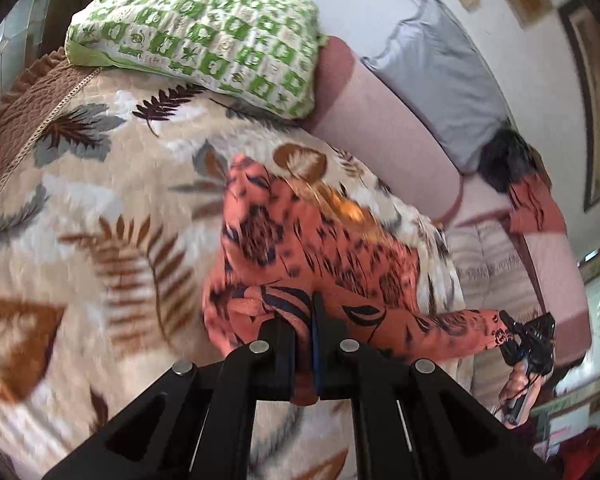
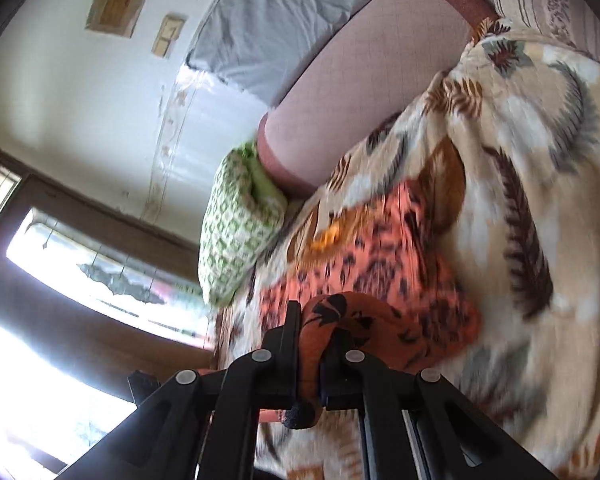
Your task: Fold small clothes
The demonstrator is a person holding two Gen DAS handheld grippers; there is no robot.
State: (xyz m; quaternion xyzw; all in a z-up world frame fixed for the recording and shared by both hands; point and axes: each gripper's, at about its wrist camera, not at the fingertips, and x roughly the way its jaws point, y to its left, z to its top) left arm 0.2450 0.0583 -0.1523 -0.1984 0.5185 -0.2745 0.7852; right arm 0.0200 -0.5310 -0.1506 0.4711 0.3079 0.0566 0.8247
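A small orange garment [image 1: 320, 248] printed with dark leaf and blotch patterns is seen stretched in a band above a leaf-patterned blanket [image 1: 100, 208]. One bunched edge is clamped between the closed jaws of the left gripper [image 1: 303, 344], another between those of the right gripper [image 2: 314, 360]. Its middle part is draped down onto the blanket, blurred.

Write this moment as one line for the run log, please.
left tool: shut on orange garment | right tool: shut on orange garment | garment partly lifted over leaf-print blanket
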